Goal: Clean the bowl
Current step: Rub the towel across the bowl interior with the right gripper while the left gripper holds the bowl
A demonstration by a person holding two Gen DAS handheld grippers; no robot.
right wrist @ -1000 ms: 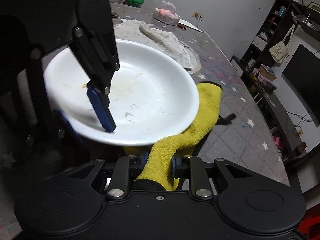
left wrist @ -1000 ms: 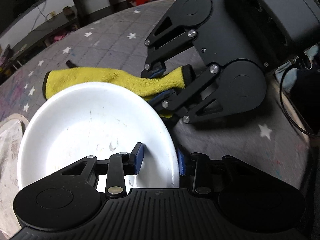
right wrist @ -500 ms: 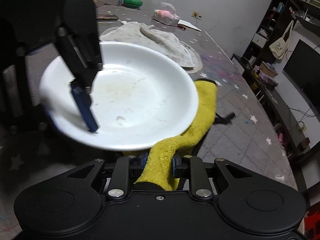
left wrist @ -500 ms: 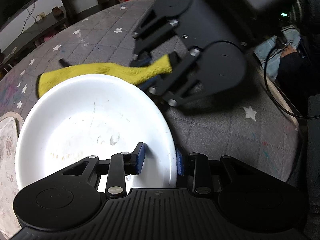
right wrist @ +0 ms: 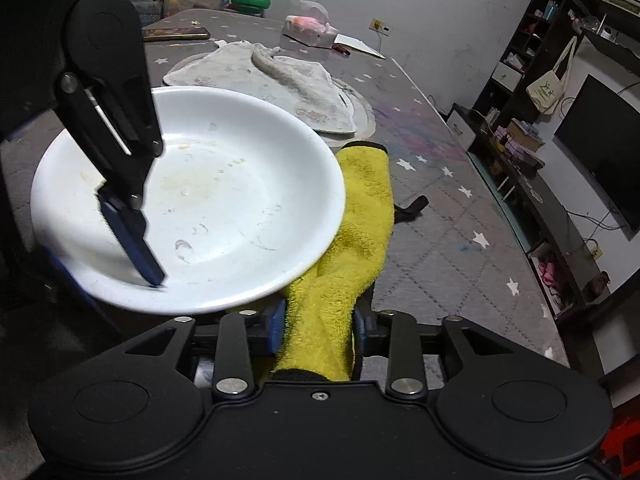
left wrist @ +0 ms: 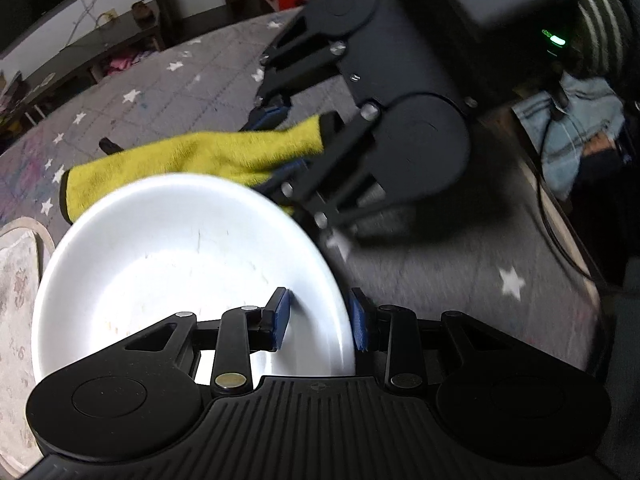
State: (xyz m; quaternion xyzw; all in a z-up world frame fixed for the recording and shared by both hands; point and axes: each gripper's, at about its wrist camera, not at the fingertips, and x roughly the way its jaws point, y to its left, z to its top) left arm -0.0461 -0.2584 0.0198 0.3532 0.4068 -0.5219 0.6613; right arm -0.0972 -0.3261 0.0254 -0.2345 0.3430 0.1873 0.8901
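Observation:
A white bowl (left wrist: 180, 264) with faint food smears is held off the grey starred table. My left gripper (left wrist: 320, 320) is shut on its near rim, one pad inside and one outside; it shows in the right wrist view (right wrist: 132, 236) on the bowl (right wrist: 224, 200). My right gripper (right wrist: 318, 330) is shut on a yellow cloth (right wrist: 352, 248) whose far end trails under the bowl's right edge. In the left wrist view the right gripper (left wrist: 280, 140) holds the cloth (left wrist: 192, 156) just beyond the bowl.
A dirty white towel (right wrist: 288, 76) lies on a round mat behind the bowl. A phone (right wrist: 176, 34), tissue pack (right wrist: 308, 26) and green item (right wrist: 250, 0) sit at the table's far end. A small black object (right wrist: 412, 206) lies right of the cloth. Shelves and TV stand to the right.
The bowl has shifted and tilted slightly in the left gripper. The right gripper with the cloth has lifted a little and moved beside the bowl's rim. Both grips are unchanged.

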